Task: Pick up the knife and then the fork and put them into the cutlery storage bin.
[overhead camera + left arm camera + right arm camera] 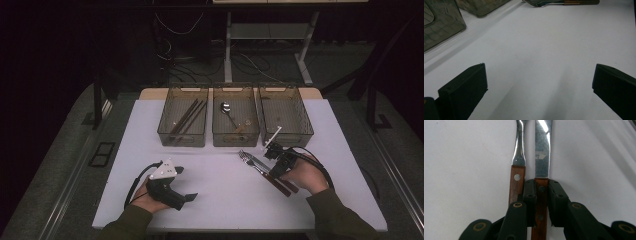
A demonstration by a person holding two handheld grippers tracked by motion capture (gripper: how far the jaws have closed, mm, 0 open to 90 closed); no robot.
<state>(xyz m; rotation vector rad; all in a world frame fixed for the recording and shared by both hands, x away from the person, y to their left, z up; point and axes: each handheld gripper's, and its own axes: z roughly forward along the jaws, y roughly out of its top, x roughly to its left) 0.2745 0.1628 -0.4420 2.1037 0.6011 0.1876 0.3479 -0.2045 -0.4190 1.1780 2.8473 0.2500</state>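
- Knife (541, 167) lies lower right of centre in the high view on the white table (220, 200); the right gripper view shows the right gripper (541, 192) clamped on its wooden handle, a grip too small to make out from above.
- One fork (518, 165) lies just beside it, outside the jaws.
- Left gripper (539, 82), lower left, rests with jaws wide over bare table.
- Three clear bins (235, 122) stand in a row at the table's far edge: sticks in the left, one spoon (228, 112) in the middle.
- Dark room and cables on the floor behind.
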